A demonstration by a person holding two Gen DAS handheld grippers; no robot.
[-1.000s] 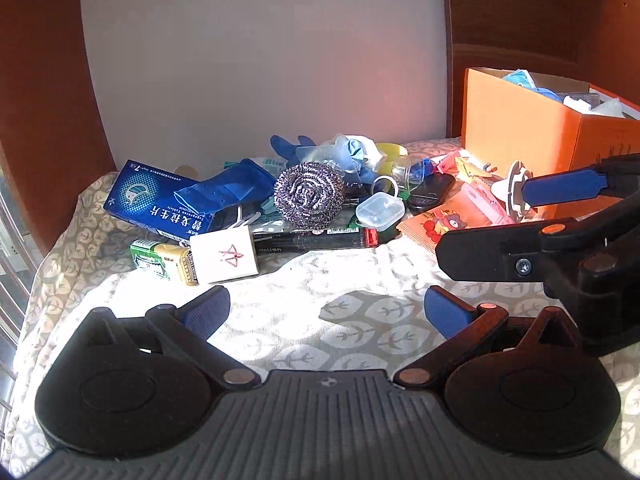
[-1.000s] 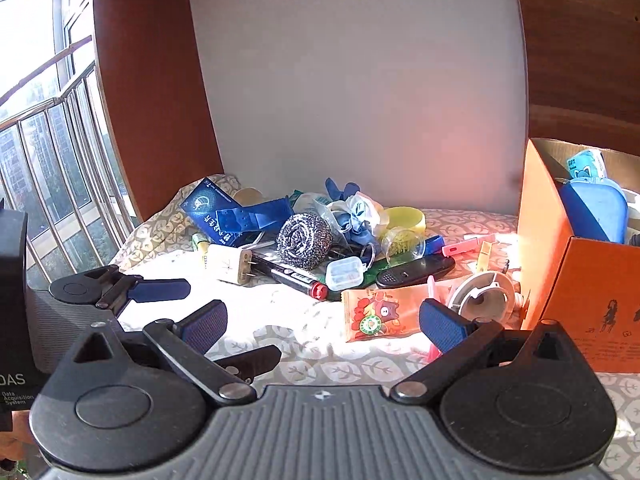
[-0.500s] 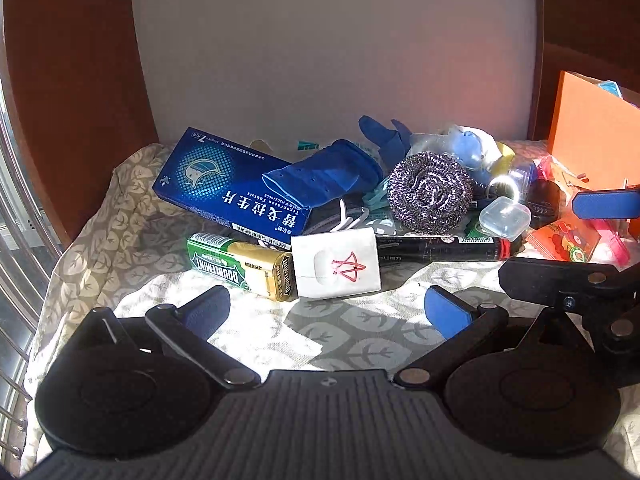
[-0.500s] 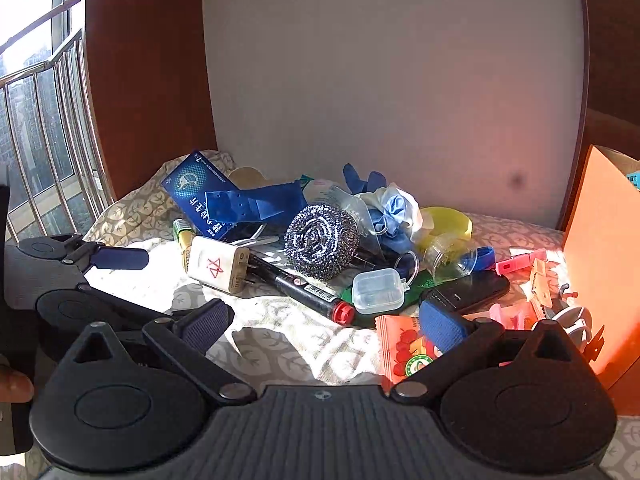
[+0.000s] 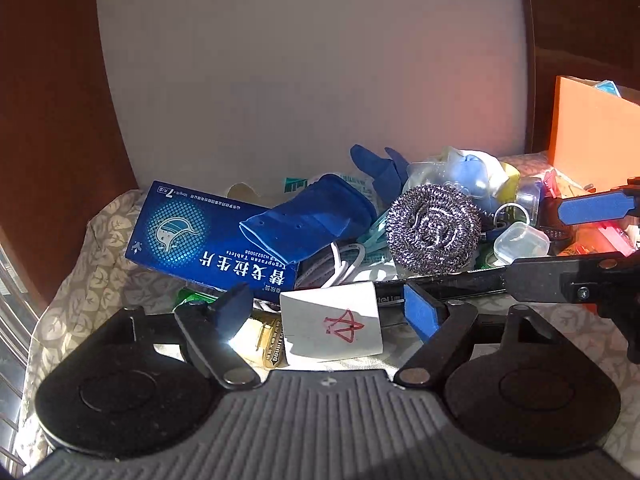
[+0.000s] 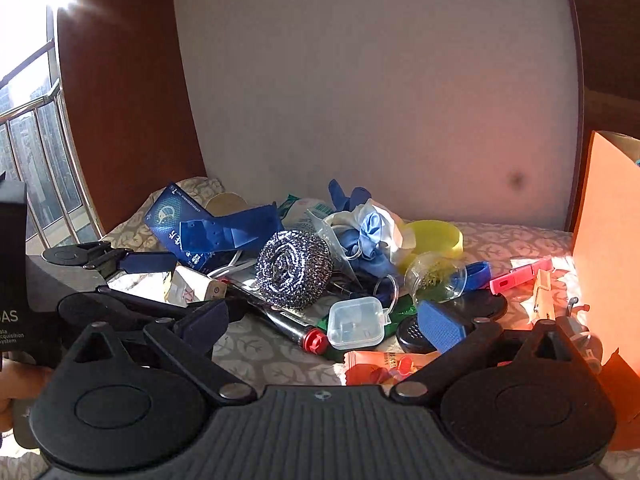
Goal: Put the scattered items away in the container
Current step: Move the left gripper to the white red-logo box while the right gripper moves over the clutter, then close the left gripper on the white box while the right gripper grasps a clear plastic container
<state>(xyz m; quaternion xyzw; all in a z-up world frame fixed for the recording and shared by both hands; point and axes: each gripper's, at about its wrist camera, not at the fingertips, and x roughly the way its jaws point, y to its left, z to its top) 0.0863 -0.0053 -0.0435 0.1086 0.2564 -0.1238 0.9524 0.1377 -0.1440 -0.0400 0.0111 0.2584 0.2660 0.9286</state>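
Observation:
A white charger block (image 5: 332, 326) with a red mark lies at the near edge of the pile, against a green and yellow gum pack (image 5: 272, 344). My left gripper (image 5: 326, 310) has the block between its closing jaws; the blue pads stand just off it. From the right wrist view the left gripper (image 6: 192, 284) straddles the same block (image 6: 188, 284). My right gripper (image 6: 322, 322) is open over a red-capped marker (image 6: 284, 320) and a small clear box (image 6: 356, 322), holding nothing. The orange cardboard box (image 6: 608, 240) stands at the right.
The pile on the leaf-print cloth (image 5: 92, 280) holds a steel scourer (image 5: 434, 228), a blue medicine box (image 5: 200, 240), a blue glove (image 5: 308, 224), a yellow lid (image 6: 434, 236), a glass jar (image 6: 434, 278) and a pink clip (image 6: 520, 276). Window railing (image 6: 32, 160) at left.
Both grippers have come forward to the pile. The left jaws have narrowed around the white block. The orange box has slid towards the right edge of both views.

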